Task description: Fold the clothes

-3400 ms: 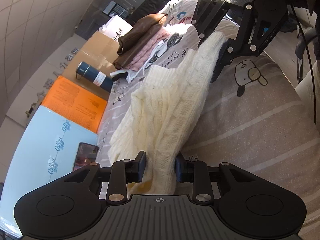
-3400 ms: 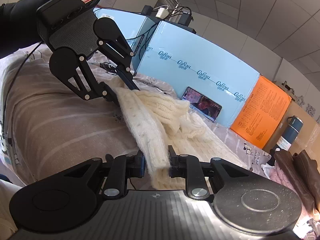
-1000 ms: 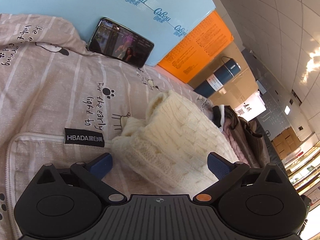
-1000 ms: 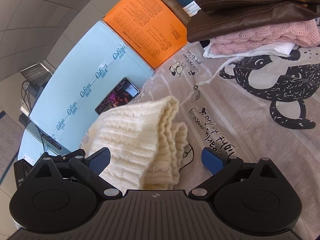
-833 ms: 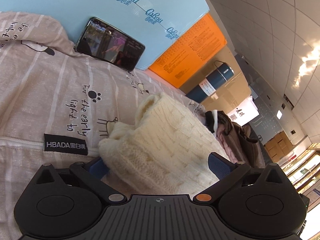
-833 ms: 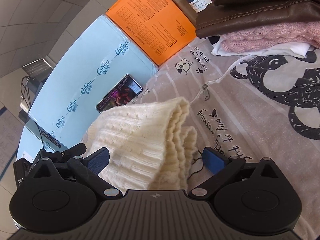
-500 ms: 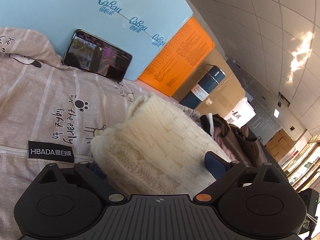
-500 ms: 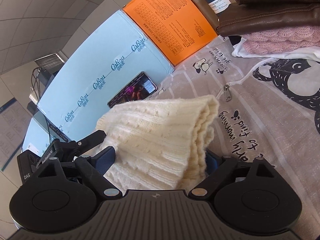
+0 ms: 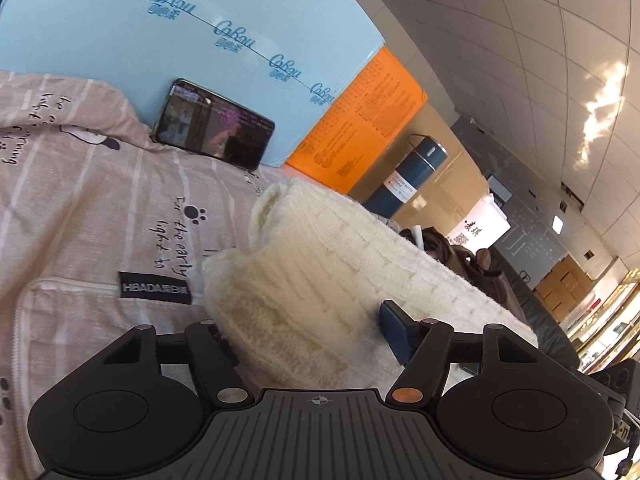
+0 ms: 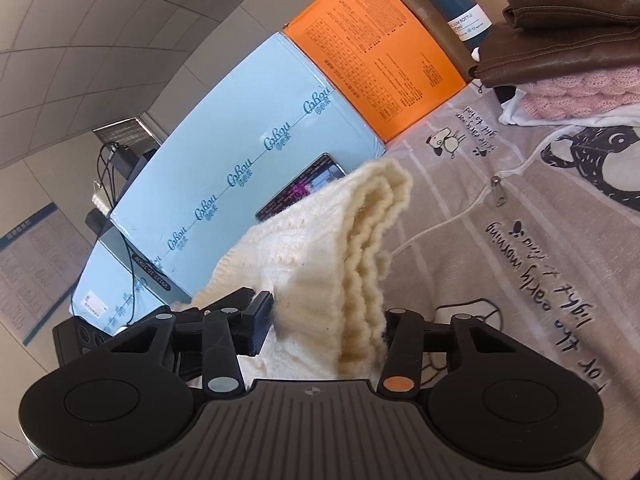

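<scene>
A folded cream knit sweater point(image 9: 320, 272) lies as a thick bundle on the printed bed cover point(image 9: 80, 208). My left gripper point(image 9: 308, 336) is shut on one end of the bundle, its fingers pressed into the knit. In the right wrist view the sweater point(image 10: 320, 264) shows its stacked folded edges. My right gripper point(image 10: 326, 328) is shut on the other end, which seems raised off the cover. The left gripper's body point(image 10: 100, 340) shows behind the bundle.
A stack of folded clothes, brown on top of pink and white point(image 10: 560, 60), lies at the far side of the bed. A phone point(image 9: 212, 124) leans on a blue panel point(image 9: 160, 40). An orange box point(image 10: 380, 48) and a blue flask point(image 10: 452, 4) stand beside it.
Both grippers were open around the ends of the folded sweater a second ago. They have closed onto it, and the bundle now sits higher against the background.
</scene>
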`<state>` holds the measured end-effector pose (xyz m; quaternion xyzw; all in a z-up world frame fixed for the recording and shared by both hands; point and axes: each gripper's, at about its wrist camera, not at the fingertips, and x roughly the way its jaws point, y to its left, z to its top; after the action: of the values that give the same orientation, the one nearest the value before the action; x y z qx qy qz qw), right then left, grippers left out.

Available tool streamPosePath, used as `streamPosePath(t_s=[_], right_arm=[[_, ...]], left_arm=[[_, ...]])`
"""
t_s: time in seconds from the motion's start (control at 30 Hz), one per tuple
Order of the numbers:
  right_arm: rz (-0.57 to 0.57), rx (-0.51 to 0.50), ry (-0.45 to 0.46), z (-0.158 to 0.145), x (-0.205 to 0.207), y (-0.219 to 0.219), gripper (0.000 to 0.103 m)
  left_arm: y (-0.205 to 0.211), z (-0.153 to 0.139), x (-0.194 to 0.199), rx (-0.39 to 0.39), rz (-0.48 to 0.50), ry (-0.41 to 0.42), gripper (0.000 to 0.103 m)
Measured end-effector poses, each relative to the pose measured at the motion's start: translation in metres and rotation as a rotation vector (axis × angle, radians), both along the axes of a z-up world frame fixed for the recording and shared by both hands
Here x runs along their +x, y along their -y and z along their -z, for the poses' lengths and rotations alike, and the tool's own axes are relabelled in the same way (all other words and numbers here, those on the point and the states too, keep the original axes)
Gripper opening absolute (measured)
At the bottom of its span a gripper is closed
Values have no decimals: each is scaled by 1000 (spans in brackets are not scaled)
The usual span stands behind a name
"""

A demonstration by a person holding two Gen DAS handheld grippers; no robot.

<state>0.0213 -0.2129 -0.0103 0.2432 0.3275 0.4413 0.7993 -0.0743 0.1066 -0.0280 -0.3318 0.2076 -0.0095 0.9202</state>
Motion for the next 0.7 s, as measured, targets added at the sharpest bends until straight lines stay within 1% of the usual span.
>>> streamPosePath(t_s=[0.1,0.17,0.37,0.47,0.53,0.57,0.63,0.7], right_arm=[[-31,-13,7,-7,-12,-24,36],[-64,-14,7,-12,-21,-45,34],[-135,-33,59,-32,-49,-115,33],[-160,-62,74,-39,-60,-154,33],[-186,-59,100,-45,-65,-178,33],[-200,-56,113,-48,-67,-190,33],[-241,-22,132,-54,-71,-214,33],[-274,8,164,-59,-75,-240,33]], left_arm=[[-17,-7,-26,17,-56,16,65],[-31,-12,-44,17,-105,33,64],[-72,-15,-90,12,-273,94,64],[-94,-18,-105,-10,-365,119,64],[-113,-25,-119,-38,-441,155,63],[-121,-29,-126,-38,-479,176,63],[-135,-41,-139,1,-552,212,63],[-149,-52,-149,70,-608,240,63]])
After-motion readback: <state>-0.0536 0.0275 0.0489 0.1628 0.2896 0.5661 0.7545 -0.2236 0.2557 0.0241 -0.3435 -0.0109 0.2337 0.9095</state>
